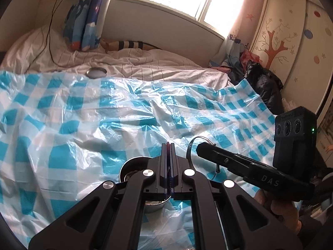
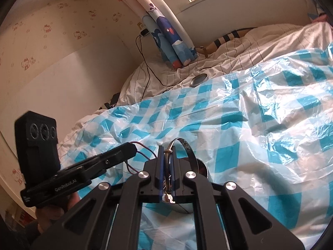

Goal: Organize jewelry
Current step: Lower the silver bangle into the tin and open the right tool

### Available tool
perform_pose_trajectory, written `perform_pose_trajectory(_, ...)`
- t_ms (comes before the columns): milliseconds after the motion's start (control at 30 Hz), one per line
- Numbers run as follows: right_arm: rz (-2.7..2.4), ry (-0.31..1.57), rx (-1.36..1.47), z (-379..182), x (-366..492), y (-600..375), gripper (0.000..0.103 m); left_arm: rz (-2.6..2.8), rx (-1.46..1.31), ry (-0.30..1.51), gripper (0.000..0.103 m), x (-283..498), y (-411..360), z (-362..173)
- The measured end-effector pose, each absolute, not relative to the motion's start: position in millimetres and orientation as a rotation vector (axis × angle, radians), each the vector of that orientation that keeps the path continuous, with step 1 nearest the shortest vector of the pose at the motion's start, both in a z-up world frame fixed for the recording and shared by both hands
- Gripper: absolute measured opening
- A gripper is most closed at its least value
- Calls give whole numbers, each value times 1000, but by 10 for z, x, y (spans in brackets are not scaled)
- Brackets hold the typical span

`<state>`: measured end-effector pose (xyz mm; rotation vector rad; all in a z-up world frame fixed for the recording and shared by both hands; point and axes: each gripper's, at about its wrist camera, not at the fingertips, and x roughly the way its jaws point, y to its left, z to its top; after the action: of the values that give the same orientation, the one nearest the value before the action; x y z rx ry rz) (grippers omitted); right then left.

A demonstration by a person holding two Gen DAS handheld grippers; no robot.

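My left gripper (image 1: 169, 145) is shut and holds nothing, above a small steel bowl (image 1: 133, 165) with jewelry in it on the blue-checked plastic sheet (image 1: 104, 112). My right gripper (image 2: 166, 148) is shut on a dark bangle bracelet (image 2: 188, 148) with a metal clasp, held over the same bowl (image 2: 200, 167). In the left wrist view the right gripper (image 1: 200, 146) comes in from the right with the bracelet (image 1: 190, 148) looping at its tip. In the right wrist view the left gripper (image 2: 133, 148) sits at the left.
A round metal lid (image 1: 96, 72) lies on the striped white bedding (image 1: 145, 62) beyond the sheet. A black cable (image 1: 49, 31) runs down from a wall socket. Folded curtains, a wardrobe (image 1: 291, 41) and dark clothes (image 1: 264, 85) stand at the right.
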<state>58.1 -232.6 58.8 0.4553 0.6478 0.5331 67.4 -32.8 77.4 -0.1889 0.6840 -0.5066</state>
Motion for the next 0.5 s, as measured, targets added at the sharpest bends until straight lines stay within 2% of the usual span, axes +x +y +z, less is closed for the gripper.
perform_pose_trajectory(500,592,684,548,428,840,-2210,6,-528,-274,773,2,856,-293,407)
